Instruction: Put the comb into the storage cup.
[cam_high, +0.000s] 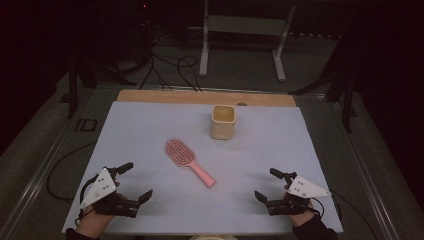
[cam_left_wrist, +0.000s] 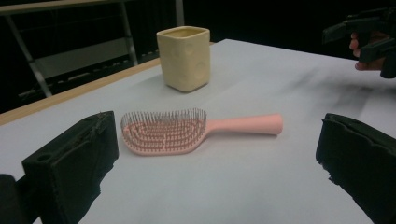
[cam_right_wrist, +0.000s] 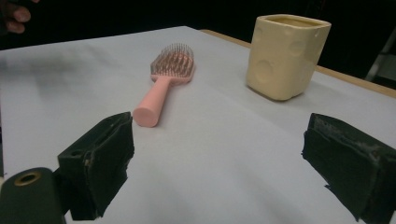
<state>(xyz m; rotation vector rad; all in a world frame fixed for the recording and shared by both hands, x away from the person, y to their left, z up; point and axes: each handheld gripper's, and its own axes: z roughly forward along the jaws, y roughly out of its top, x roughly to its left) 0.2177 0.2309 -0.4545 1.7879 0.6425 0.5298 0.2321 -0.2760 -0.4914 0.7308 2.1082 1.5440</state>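
The desk (cam_high: 150, 125) is covered by a pale sheet, with a strip of bare wood showing along its far edge. Beyond it, on the floor, stand a metal frame and loose cables.

A cream cup (cam_high: 223, 121) stands upright toward the far side, mouth open to the ceiling, slightly right of centre. It has soft round dimples in its walls and appears empty, though its inside is not fully shown.

The pink hairbrush (cam_high: 187, 161) lies flat in the middle of the desk, bristles up, near the cup but apart from it. Its head points to the far left, its handle to the near right, so the handle end offers itself to the right-hand side.

The left tool (cam_high: 135, 181) and the right tool (cam_high: 266, 185) rest low at the near edge, one at each side, well apart from the brush. Each has its jaws spread wide and holds nothing. Judgement: a starting stance, both aimed inward at the brush, no reach yet begun.
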